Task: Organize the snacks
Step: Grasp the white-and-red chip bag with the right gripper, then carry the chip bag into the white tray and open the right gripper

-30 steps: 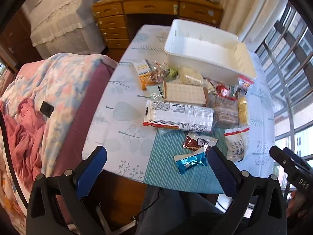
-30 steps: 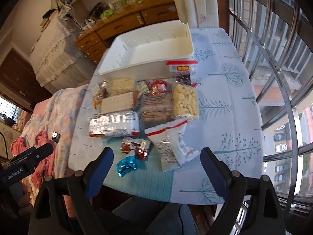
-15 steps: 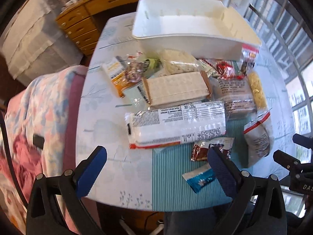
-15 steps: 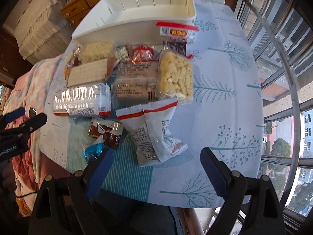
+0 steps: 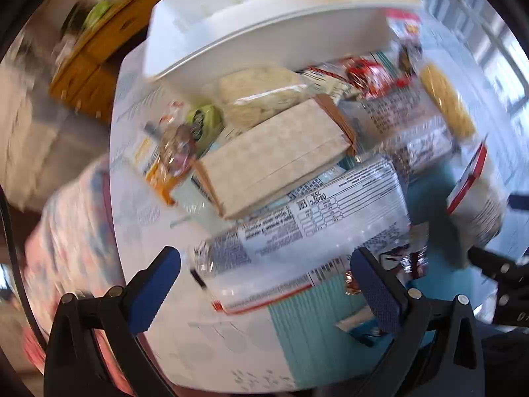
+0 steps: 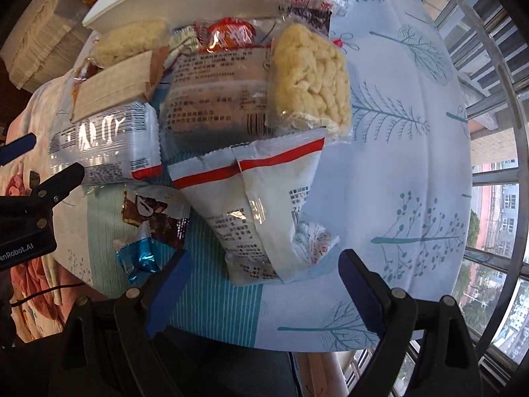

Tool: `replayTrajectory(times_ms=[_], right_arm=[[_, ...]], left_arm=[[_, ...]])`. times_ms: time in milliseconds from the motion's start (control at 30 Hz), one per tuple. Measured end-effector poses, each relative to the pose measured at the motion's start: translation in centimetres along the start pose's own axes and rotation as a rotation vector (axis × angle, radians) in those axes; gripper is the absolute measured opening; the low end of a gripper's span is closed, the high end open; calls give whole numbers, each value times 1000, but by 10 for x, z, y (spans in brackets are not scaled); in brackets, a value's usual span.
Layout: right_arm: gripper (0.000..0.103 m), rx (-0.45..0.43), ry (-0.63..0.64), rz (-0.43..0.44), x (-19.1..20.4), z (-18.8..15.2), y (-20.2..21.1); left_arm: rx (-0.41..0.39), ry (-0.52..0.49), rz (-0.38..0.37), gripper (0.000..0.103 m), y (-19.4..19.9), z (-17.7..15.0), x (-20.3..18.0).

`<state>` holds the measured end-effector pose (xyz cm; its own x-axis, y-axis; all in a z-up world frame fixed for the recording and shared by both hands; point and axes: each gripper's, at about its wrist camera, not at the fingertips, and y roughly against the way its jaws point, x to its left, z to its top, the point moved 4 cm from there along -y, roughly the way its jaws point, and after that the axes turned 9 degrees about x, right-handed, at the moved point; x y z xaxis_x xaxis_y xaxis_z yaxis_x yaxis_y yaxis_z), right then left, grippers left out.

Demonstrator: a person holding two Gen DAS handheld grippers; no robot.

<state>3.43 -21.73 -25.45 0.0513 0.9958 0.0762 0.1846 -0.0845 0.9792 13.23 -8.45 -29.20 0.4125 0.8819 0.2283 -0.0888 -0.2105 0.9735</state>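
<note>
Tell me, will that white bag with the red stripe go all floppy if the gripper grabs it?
Probably floppy: the white bag with the red stripe is thin, creased film, lying slumped. It looks puffy, so likely light for its size. Its shiny surface might slip between the right gripper pads.

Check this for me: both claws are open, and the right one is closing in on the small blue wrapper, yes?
Not the blue wrapper. The right wrist view shows the right claw lined up with the big white bag with the red stripe. Both claws are open; the left claw holds nothing either.
</note>
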Motion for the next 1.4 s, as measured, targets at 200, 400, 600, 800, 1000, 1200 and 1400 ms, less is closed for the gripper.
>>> replayTrajectory(times_ms=[200,400,600,800,1000,1200,1400], right_arm=[[91,17,-32,-48,3,4,-22],[84,-7,-60,-84,5,12,-44],[81,-40,-79,-95,-2,15,-49],[75,-71,-102,-103,-3,5,-40],[69,-107,-144,-78,-14,0,-34],[69,-140,-184,-24,-21,-13,-20],[69,-182,-197,4,-37,-20,1]], left_arm=[[12,-145,-20,102,-16,6,-15],[37,-220,-97,103,-30,10,-31],[80,-309,-127,103,-44,12,-46],[103,-319,-150,103,-55,22,-49],[112,-322,-147,102,-55,27,-50],[129,-280,-147,94,-46,19,-56],[170,-185,-144,78,-44,5,-52]])
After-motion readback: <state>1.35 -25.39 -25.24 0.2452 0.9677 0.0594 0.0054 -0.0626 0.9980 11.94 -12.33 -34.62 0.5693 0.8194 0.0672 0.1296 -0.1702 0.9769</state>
